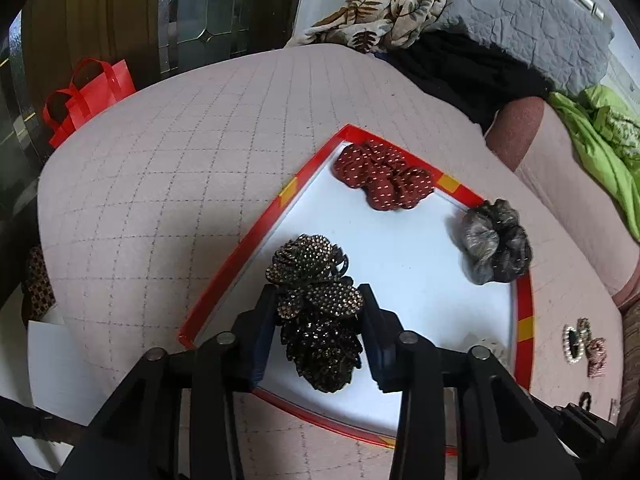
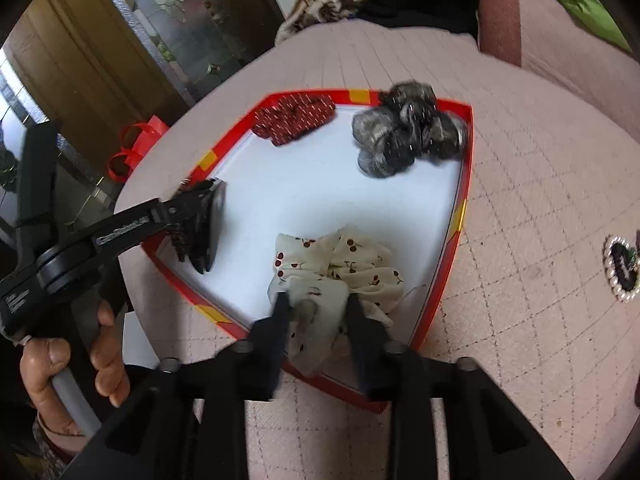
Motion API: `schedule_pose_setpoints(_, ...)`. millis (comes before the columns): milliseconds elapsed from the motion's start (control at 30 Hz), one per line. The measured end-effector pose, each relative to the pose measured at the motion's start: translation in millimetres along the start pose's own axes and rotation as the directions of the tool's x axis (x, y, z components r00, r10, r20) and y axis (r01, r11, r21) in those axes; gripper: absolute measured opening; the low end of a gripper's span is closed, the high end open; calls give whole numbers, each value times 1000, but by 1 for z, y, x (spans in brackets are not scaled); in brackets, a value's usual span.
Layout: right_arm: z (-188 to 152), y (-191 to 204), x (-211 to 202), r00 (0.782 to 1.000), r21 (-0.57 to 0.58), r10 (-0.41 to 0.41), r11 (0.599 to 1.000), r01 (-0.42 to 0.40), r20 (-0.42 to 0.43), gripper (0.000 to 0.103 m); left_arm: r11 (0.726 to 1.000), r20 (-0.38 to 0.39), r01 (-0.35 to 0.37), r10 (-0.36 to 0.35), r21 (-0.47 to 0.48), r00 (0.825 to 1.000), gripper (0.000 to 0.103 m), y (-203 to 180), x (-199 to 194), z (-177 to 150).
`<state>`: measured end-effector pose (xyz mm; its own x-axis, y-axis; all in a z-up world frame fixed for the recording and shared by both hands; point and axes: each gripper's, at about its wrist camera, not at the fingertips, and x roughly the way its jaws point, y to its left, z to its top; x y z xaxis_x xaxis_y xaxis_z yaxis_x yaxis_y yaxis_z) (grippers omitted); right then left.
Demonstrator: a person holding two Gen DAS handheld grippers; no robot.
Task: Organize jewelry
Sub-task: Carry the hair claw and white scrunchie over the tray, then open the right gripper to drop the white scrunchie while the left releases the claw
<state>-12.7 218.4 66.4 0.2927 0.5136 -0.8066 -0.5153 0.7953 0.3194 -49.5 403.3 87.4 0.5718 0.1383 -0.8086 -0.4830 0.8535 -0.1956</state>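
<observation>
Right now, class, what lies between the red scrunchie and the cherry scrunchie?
Only bare white tray floor lies between the red scrunchie and cherry scrunchie, in the right wrist view.

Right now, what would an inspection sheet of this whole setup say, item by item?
Surface: pink quilted cover.
Job's things: red-rimmed tray holds red dotted scrunchie, grey scrunchie, cherry-print scrunchie, rhinestone hair clip.
Clutter: pearl-edged clip lies on the cover outside the tray.
Grippers: left gripper brackets the rhinestone clip; right gripper closes on the cherry scrunchie.
Cables: nothing seen.
Surroundings: red bag, piled clothes, green cloth.
</observation>
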Motion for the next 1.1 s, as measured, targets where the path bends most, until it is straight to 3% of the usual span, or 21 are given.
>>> schedule_pose_setpoints(67, -1, 2, -13, 999, -24, -2, 1000, 3, 37, 52, 999, 12, 32, -32, -2, 999, 45, -2, -4, -1)
schedule_pose_setpoints(133, -2, 0, -25, 997, -34, -11, 999, 13, 77, 58, 999, 26, 50, -50, 1, 998, 48, -5, -7, -2)
schedule_pose_setpoints(233, 0, -14, -35, 992, 0, -55, 998, 55, 112, 58, 997, 58, 77, -78, 7, 995, 48, -10, -14, -3)
schedule_pose_setpoints(333, 9, -32, -25, 981, 44, -166, 986, 162, 100, 58, 996, 95, 89, -90, 13, 991, 49, -13, -21, -4)
schedule_pose_setpoints(400, 17, -39, -12, 974, 40, -211, 977, 209, 84, 47, 997, 108, 78, -80, 22, 991, 49, -15, -22, -4)
schedule_pose_setpoints(467, 28, -48, 4, 971, 54, -233, 972, 230, 48, 25, 997, 100, 68, -70, 27, 992, 49, -16, -19, -4)
schedule_pose_setpoints(500, 32, -53, 10, 972, 68, -230, 971, 227, 36, 22, 997, 90, 67, -69, 28, 994, 49, -17, -16, -4)
schedule_pose_setpoints(567, 36, -60, 16, 966, 90, -257, 963, 253, 28, 8, 997, 78, 71, -73, 28, 994, 49, -18, -13, -5)
schedule_pose_setpoints(667, 32, -70, 12, 967, 129, -255, 960, 250, 24, 7, 997, 71, 78, -80, 25, 994, 49, -21, -12, -4)
schedule_pose_setpoints(900, -3, -79, -16, 943, 158, -330, 934, 321, 37, 7, 993, 67, 93, -98, 76, 993, 49, -39, -13, -6)
schedule_pose_setpoints(1100, -19, -88, -35, 962, 172, -268, 952, 255, 57, 12, 988, 58, 80, -88, 130, 994, 49, -55, -13, -10)
